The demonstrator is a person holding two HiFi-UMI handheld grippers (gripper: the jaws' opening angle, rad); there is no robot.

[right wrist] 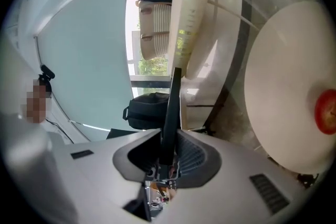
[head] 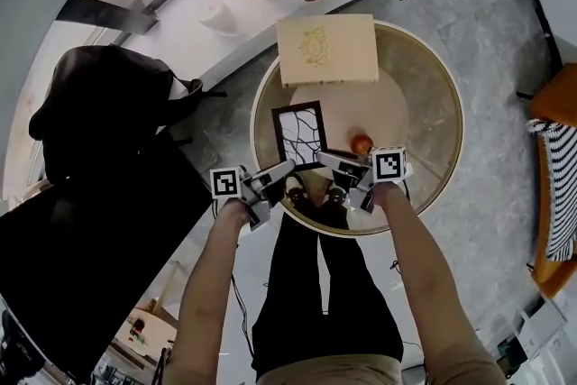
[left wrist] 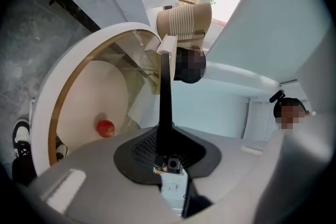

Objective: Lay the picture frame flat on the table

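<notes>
The left gripper (head: 281, 172) and right gripper (head: 326, 161) were both clenched on the picture frame (head: 299, 132), each pinching its thin black edge between ribbed dark pads, probably so that the slim rectangle could be lowered level rather than twisting. It hung between the two sets of fingers over the round, wood-rimmed table (head: 407, 86), a glossy red apple (head: 361, 143) just beyond the right fingertips

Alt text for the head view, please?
The left tool and right tool grip a black picture frame by its near corners over a round table. A red apple and a cream box sit on the table.
</notes>
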